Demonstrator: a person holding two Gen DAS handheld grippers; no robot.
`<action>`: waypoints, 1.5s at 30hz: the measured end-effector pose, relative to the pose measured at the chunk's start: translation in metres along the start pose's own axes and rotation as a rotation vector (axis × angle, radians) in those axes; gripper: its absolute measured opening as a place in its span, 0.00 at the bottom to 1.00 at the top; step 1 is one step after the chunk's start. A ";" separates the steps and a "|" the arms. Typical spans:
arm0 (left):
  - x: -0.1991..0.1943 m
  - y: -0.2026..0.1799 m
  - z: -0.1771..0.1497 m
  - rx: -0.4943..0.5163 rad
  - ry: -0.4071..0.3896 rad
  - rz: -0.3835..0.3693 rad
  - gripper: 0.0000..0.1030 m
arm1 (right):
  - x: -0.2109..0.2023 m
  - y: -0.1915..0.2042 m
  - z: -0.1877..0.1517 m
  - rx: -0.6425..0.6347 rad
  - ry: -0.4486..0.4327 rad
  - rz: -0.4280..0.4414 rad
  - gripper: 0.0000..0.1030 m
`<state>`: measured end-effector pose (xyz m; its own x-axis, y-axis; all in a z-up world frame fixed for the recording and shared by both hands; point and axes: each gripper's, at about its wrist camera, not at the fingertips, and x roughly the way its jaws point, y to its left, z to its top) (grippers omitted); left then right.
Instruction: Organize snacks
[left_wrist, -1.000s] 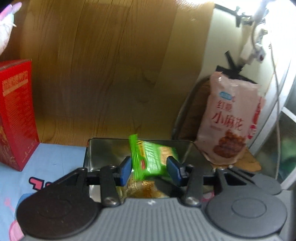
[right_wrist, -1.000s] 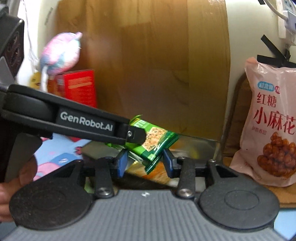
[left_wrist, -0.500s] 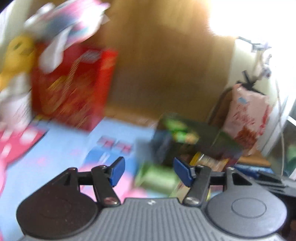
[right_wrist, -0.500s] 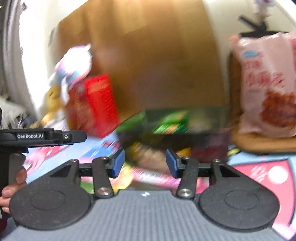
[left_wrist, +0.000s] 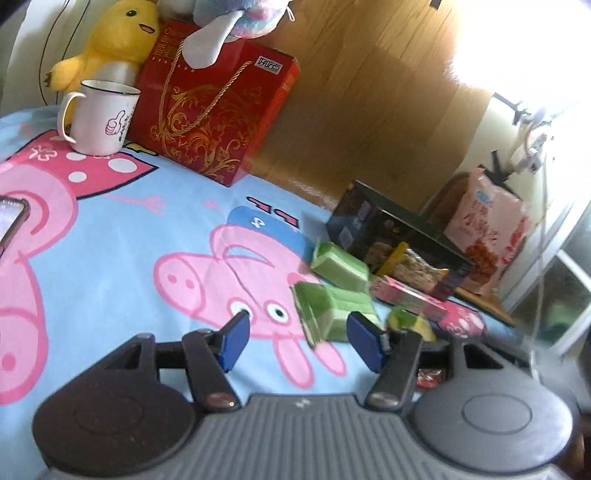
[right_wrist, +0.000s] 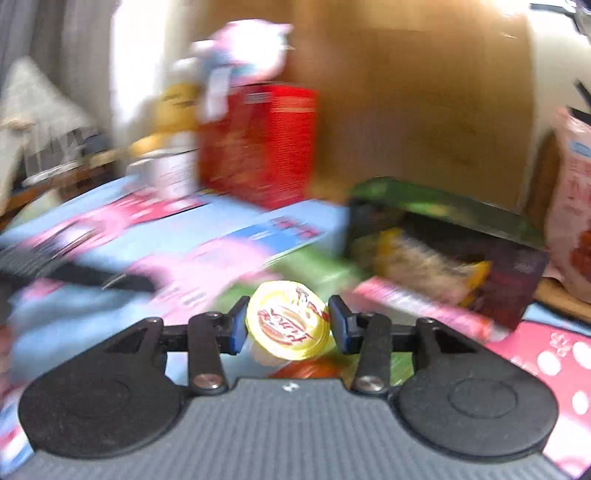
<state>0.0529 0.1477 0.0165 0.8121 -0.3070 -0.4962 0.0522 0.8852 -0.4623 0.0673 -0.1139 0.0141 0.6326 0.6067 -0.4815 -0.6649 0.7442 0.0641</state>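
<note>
A dark snack box (left_wrist: 402, 229) stands open on the blue cartoon cloth, with a yellow-edged packet (left_wrist: 410, 262) in it; the box also shows in the right wrist view (right_wrist: 509, 266). Two green packets (left_wrist: 332, 306) and a pink packet (left_wrist: 410, 297) lie in front of it. My left gripper (left_wrist: 299, 336) is open and empty, just short of the nearer green packet. My right gripper (right_wrist: 288, 325) has its blue pads on either side of a yellow-lidded jelly cup (right_wrist: 288, 321); the view is blurred, so contact is unclear.
A red gift box (left_wrist: 214, 110), a white mug (left_wrist: 99, 118) and a yellow plush duck (left_wrist: 107, 40) stand at the back left. A pink snack bag (left_wrist: 487, 236) leans at the right wall. A phone (left_wrist: 9, 221) lies at the left edge. Wooden headboard behind.
Both grippers pulled back from over the box and down toward the cloth. The left let go of the green packet. The right now has a yellow-lidded cup between its pads.
</note>
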 end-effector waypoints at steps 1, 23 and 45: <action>-0.004 0.000 -0.003 -0.001 -0.003 -0.010 0.58 | -0.008 0.003 -0.007 0.045 0.018 0.057 0.46; -0.008 -0.052 -0.053 0.256 -0.057 0.068 0.66 | -0.038 -0.035 -0.061 0.529 -0.020 0.150 0.47; 0.016 -0.047 -0.041 0.219 0.061 0.021 0.74 | -0.042 -0.029 -0.059 0.499 -0.071 0.003 0.60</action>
<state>0.0399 0.0870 0.0004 0.7778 -0.3027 -0.5509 0.1661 0.9442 -0.2844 0.0362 -0.1775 -0.0194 0.6676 0.6139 -0.4212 -0.4071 0.7747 0.4839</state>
